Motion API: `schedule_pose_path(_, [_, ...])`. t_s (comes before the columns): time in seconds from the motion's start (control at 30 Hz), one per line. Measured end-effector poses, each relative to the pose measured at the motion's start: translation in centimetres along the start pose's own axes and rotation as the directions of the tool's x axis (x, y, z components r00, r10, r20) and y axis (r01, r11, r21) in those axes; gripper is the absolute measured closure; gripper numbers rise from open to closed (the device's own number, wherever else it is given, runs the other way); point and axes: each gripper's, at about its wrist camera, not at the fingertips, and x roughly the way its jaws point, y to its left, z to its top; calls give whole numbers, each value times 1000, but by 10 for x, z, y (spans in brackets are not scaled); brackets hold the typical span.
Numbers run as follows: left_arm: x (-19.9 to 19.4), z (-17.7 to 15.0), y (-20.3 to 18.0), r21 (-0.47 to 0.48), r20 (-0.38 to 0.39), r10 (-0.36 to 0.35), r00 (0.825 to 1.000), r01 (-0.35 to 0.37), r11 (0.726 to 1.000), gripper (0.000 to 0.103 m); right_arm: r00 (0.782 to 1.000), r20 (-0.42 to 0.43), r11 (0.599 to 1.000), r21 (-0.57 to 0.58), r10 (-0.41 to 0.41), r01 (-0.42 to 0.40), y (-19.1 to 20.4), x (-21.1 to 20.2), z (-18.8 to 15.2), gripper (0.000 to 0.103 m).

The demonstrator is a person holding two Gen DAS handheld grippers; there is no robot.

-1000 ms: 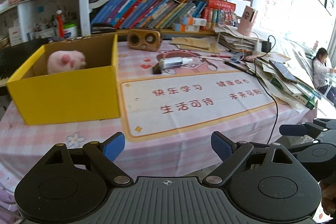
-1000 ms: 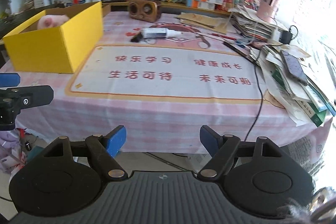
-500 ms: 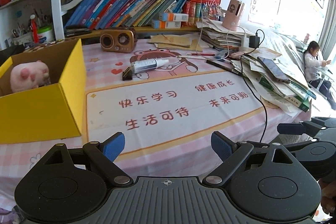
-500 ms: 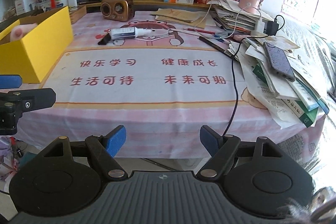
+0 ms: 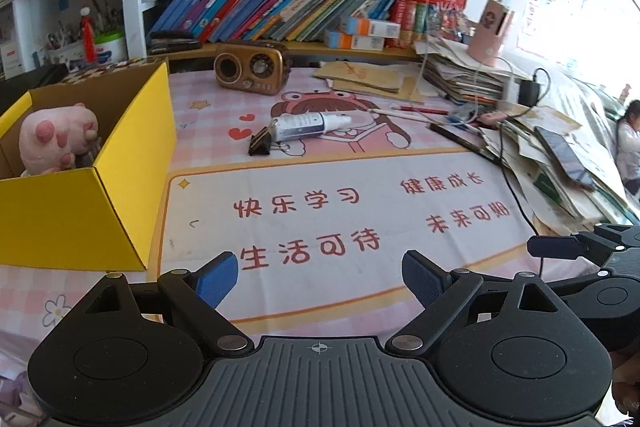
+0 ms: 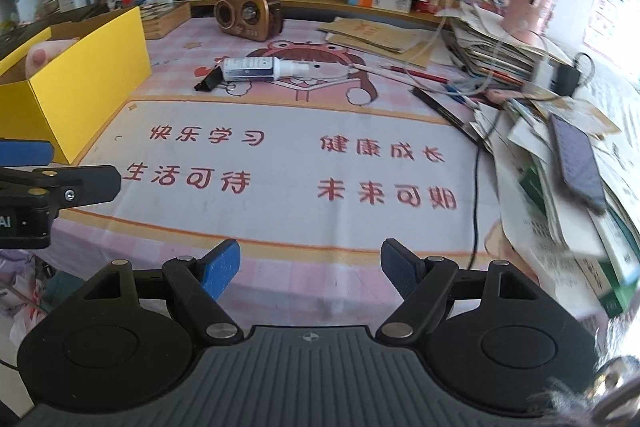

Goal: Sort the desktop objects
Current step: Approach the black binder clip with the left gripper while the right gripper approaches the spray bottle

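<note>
A yellow cardboard box (image 5: 84, 211) stands at the table's left with a pink plush toy (image 5: 56, 137) inside it. A white spray bottle (image 5: 310, 125) lies mid-table beside a black binder clip (image 5: 262, 143), with a brown retro radio (image 5: 250, 67) behind them. My left gripper (image 5: 320, 277) hangs open over the table's near edge, nothing between its blue pads. My right gripper (image 6: 310, 269) is open too and holds nothing. From the right wrist view the box (image 6: 86, 83), bottle (image 6: 260, 67), clip (image 6: 210, 79) and radio (image 6: 248, 15) all lie far ahead.
A printed mat (image 5: 340, 219) covers the pink checked tablecloth. Piled papers, a phone (image 6: 576, 157) and a black cable (image 6: 476, 195) crowd the right side. Pencils and a ruler lie near the stack. Bookshelves (image 5: 280, 3) rise behind. A person sits at far right (image 5: 628, 147).
Both grippers have moved in toward the table, so the bottle, clip and radio look larger and closer. In the left view the box slid leftward. Jaw openings are unchanged.
</note>
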Motion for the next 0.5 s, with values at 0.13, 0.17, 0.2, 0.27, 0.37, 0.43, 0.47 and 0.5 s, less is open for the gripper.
schedule_pose_path(0.13, [9, 5, -3, -26, -3, 29, 1000, -29, 999, 11, 999, -1, 999, -34, 40, -40, -6, 11, 11, 27])
schedule_pose_path(0.17, [11, 7, -3, -31, -2, 38, 999, -38, 999, 11, 999, 0, 998, -41, 50, -50, -8, 14, 14, 27])
schedule_pose_path(0.2, [14, 9, -3, -35, -1, 46, 999, -47, 998, 11, 998, 1, 997, -45, 58, -58, -10, 17, 16, 27])
schedule_pose_path(0.27, [19, 12, -3, -42, -4, 68, 998, -68, 997, 11, 997, 1, 996, -53, 77, -77, -13, 25, 22, 27])
schedule_pose_path(0.37, [28, 19, -2, -54, -6, 97, 995, -97, 994, 11, 994, -8, 992, -62, 112, -112, -17, 37, 32, 27])
schedule_pose_path(0.43, [34, 24, -1, -59, -4, 114, 993, -114, 992, 11, 991, -11, 988, -75, 133, -134, -20, 45, 39, 27])
schedule_pose_path(0.47, [38, 26, -1, -60, -4, 123, 992, -123, 991, 11, 990, -12, 986, -89, 144, -144, -20, 50, 42, 27])
schedule_pose_path(0.5, [42, 29, 0, -61, -5, 134, 991, -134, 989, 11, 988, -11, 983, -107, 151, -151, -20, 54, 45, 27])
